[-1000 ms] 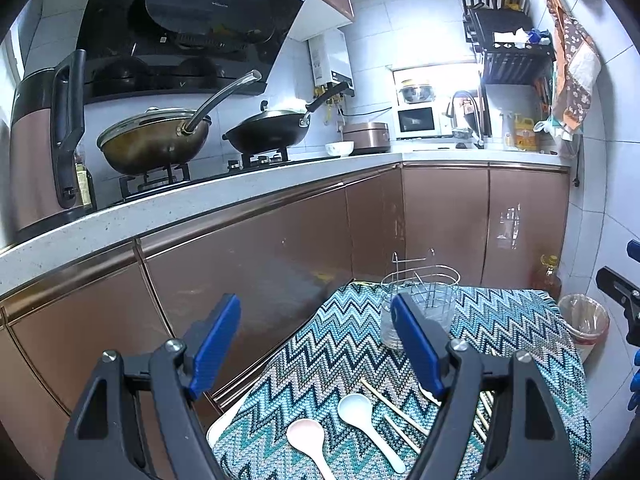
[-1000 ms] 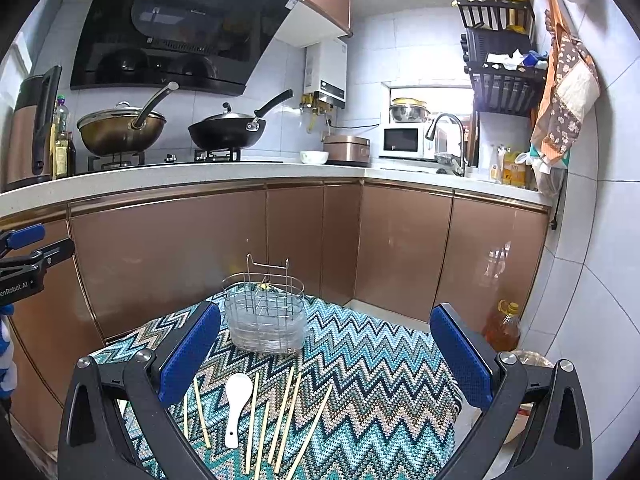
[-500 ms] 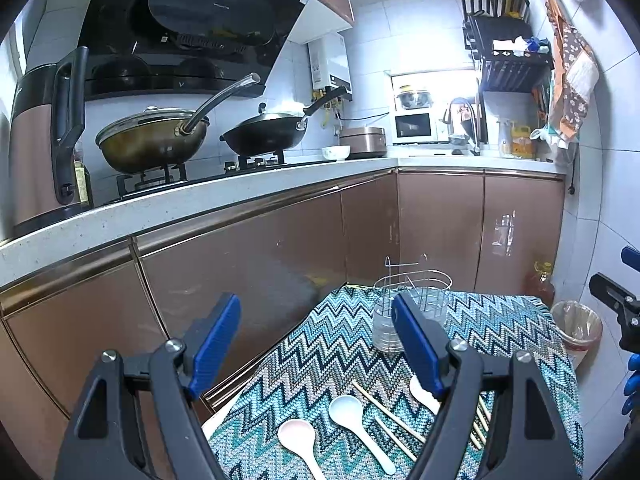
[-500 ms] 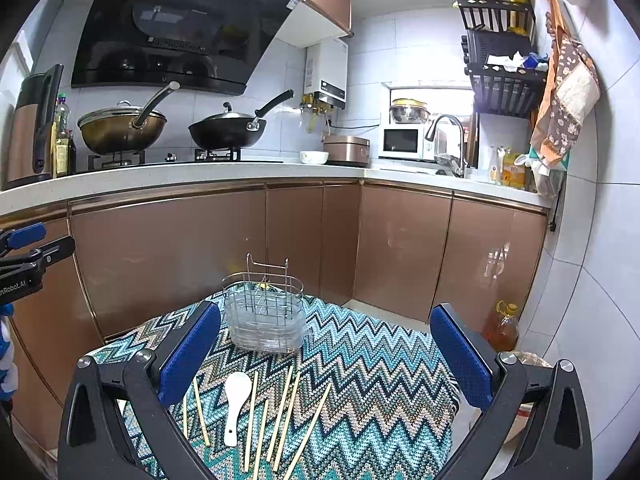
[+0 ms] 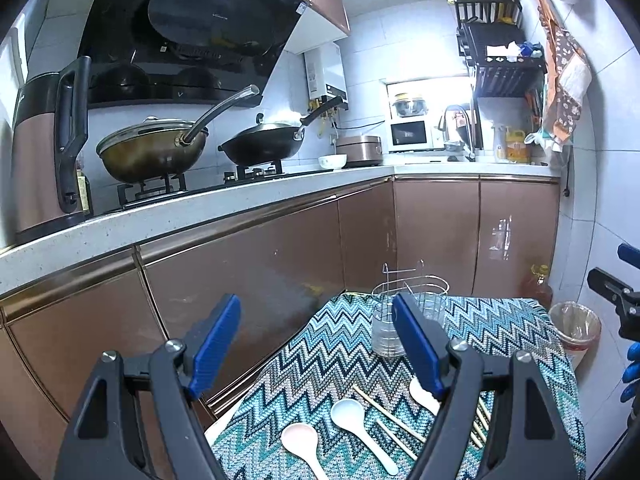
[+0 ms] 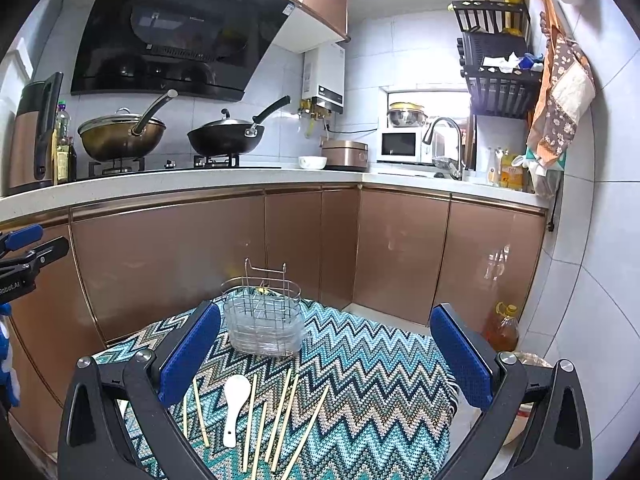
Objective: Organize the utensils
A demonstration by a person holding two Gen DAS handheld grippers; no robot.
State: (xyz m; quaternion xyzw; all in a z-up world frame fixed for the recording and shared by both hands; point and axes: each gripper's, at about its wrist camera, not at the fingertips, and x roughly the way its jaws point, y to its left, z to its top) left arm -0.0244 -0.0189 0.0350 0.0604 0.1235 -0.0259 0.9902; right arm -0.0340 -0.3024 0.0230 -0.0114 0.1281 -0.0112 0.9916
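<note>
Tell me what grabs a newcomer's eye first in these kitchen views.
The zigzag teal cloth on the small table stands out first, with wooden chopsticks and a white spoon scattered near its front. Behind them stands the wire utensil caddy, apparently empty. Each open hand-held gripper, left and right, frames its view with blue pads.

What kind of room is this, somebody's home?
Most likely a small home kitchen: two woks sit on a gas stove under a black range hood, and a microwave stands beside a sink tap on the counter.
</note>
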